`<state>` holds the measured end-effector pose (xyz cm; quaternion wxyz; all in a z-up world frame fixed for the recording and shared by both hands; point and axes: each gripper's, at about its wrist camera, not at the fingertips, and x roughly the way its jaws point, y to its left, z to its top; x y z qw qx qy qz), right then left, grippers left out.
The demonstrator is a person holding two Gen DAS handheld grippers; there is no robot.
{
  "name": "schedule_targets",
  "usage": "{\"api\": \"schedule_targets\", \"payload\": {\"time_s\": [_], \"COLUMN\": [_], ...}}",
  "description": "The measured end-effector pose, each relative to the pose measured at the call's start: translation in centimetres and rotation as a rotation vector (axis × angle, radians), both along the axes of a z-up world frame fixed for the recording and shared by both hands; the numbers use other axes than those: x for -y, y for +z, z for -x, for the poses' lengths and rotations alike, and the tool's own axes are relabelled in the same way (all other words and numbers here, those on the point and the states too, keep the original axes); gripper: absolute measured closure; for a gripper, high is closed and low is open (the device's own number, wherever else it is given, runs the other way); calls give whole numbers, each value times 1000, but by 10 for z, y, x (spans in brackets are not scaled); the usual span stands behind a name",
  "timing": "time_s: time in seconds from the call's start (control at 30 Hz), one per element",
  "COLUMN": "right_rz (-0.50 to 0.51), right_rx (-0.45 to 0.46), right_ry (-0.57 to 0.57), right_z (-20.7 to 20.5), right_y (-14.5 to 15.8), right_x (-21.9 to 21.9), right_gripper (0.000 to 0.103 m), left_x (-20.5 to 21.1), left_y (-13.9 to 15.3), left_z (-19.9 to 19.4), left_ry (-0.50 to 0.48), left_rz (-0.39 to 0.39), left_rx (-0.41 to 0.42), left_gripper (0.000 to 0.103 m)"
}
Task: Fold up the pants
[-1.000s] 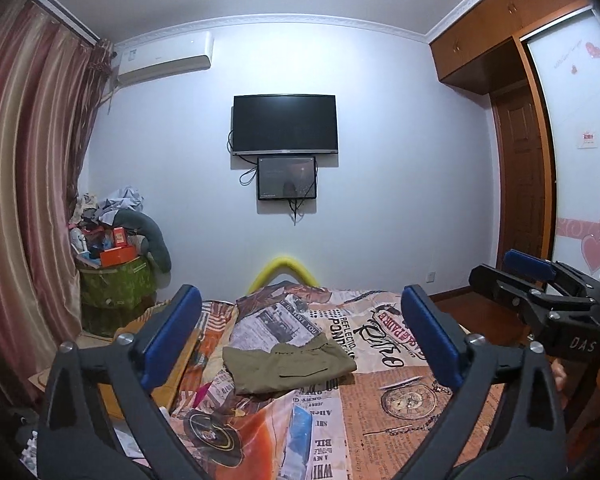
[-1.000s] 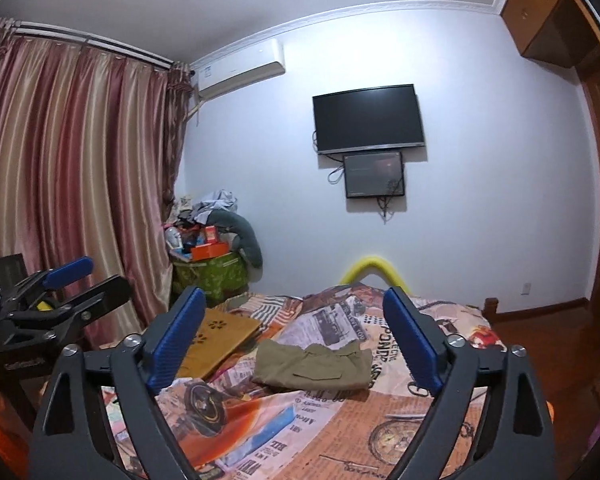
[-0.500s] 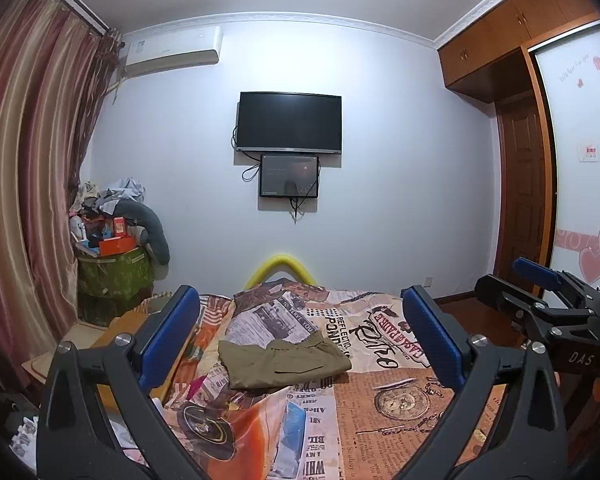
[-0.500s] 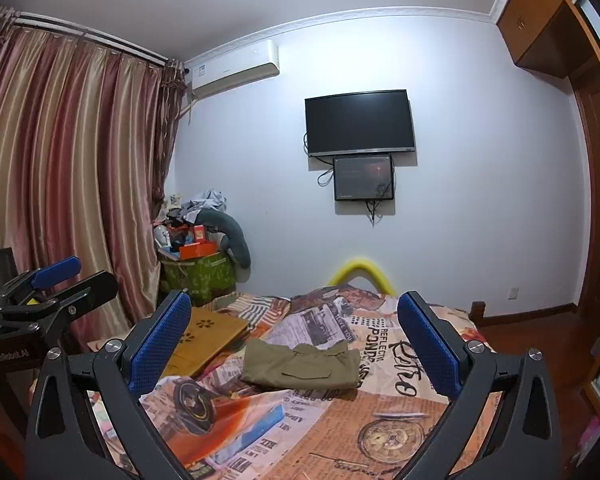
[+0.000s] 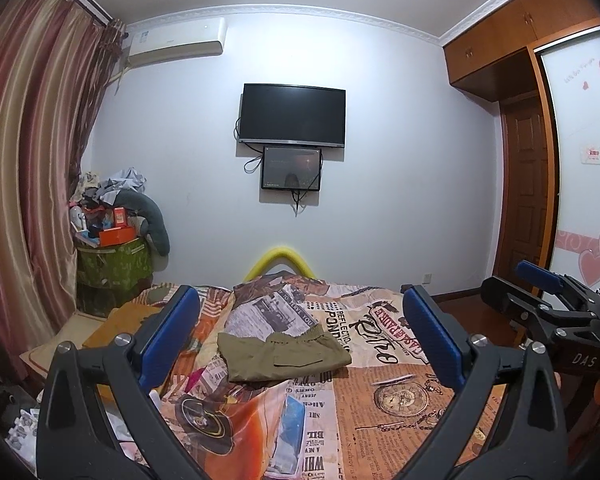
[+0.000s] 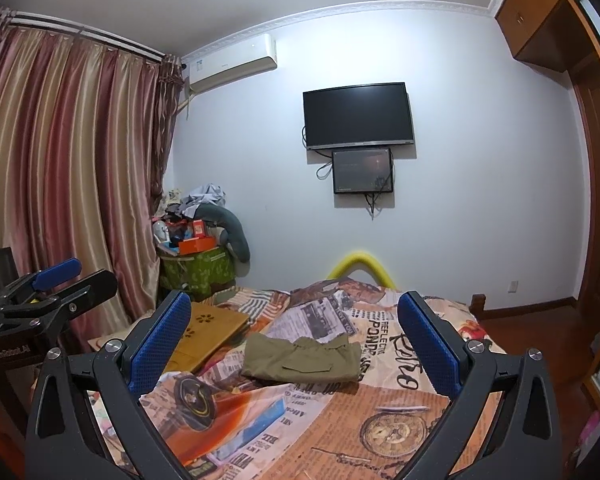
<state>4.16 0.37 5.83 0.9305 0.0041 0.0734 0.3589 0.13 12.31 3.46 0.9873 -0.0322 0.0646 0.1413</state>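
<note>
Cotton bedding printed with newspaper headlines, pocket watches and orange panels covers the bed, the largest thing in view and the surface for this fold. Over the last second both cameras have risen and levelled, so the wall with its TV now fills more of each view and the bed sits lower. That suggests the two claws are backing off rather than reaching in. Striped satin curtains hang in glossy pleats at the left, beside a green fabric bin heaped with clutter. A flat wooden board lies on the bed's left edge. Near the middle of the bed rest the pants, olive, matte and soft. They are already doubled into a thick, roughly rectangular bundle, with the gathered elastic waistband on top at the right and a flap pocket facing up. They have not shifted in that second. The fold looks done or nearly so, though the left edge bulges a little. Left claw stands wide apart, holding nothing, its blue ribbed pads framing the bundle from well short of it. Right claw is likewise spread wide and bare, held near the left one and apart from the cloth.
</note>
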Motion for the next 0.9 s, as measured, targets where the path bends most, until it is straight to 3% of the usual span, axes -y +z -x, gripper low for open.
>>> {"api": "schedule_targets", "payload": {"time_s": [0.9], "right_rz": [-3], "right_rx": [-21], "right_ry": [-9], "right_z": [-2], "right_y": [0], "right_x": [3], "right_gripper": [0], "left_x": [4], "left_y": [-3], "left_z": [-6], "left_ry": [-28], "left_rz": [-3], "left_rx": [-15], "left_gripper": [0]}}
